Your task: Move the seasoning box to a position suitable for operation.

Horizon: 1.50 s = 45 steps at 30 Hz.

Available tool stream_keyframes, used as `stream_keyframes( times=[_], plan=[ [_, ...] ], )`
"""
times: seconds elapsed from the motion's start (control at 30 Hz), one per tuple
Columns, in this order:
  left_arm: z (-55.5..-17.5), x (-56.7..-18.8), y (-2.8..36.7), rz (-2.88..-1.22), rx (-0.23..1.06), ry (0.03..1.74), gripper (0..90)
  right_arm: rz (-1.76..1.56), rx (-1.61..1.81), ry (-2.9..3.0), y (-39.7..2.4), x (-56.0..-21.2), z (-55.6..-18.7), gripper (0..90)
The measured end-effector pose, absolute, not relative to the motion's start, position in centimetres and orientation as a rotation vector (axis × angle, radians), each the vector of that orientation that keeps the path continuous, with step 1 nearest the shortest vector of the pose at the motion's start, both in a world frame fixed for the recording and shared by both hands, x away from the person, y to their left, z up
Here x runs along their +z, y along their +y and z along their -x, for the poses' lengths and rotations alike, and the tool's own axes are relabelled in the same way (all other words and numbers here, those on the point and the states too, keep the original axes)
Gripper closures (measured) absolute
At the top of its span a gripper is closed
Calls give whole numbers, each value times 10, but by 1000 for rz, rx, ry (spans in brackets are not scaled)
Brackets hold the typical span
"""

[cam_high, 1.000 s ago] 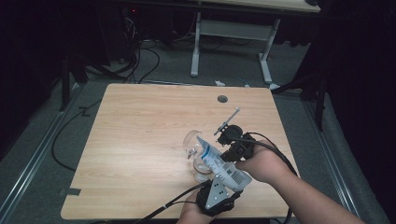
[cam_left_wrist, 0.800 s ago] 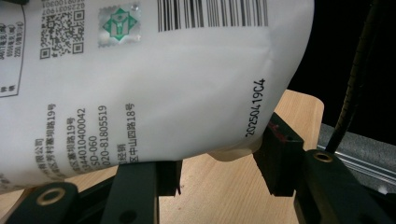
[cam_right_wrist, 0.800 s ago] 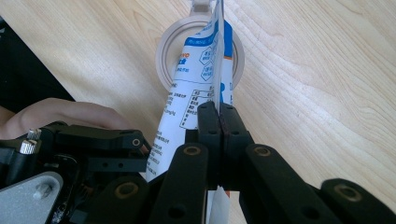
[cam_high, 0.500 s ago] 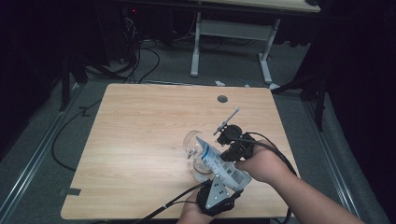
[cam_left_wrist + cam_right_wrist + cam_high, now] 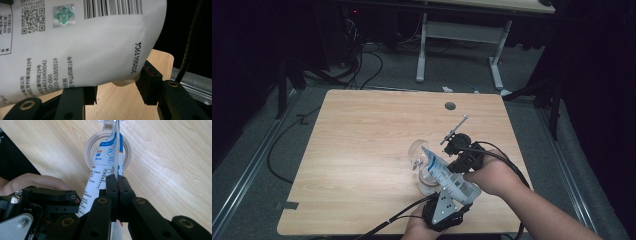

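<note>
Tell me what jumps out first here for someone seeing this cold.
The white printed pouch, held tilted over a clear glass near the table's front right. Both grippers hold it: the right gripper has its jaws pinched shut on the pouch's thin edge, and the left gripper straddles its fat lower end. Beyond the table, dark floor with cables.

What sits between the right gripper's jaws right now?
The pouch's flat edge, pinched between the right gripper's closed jaws, in the right gripper view.
</note>
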<state>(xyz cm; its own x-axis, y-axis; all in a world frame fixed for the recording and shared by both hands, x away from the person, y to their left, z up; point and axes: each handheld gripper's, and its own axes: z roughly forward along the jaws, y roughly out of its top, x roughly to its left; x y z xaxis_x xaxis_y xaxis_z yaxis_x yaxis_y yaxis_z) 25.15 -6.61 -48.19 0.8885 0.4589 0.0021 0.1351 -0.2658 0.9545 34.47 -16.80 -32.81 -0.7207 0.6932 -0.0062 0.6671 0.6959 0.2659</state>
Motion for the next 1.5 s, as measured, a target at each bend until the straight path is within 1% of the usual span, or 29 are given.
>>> stream_keyframes(
  times=[1.5],
  plan=[
    [-251,-478,-66,-1815,335,438,566,-1109,376,2791,-167,-323,-344,895]
  ],
)
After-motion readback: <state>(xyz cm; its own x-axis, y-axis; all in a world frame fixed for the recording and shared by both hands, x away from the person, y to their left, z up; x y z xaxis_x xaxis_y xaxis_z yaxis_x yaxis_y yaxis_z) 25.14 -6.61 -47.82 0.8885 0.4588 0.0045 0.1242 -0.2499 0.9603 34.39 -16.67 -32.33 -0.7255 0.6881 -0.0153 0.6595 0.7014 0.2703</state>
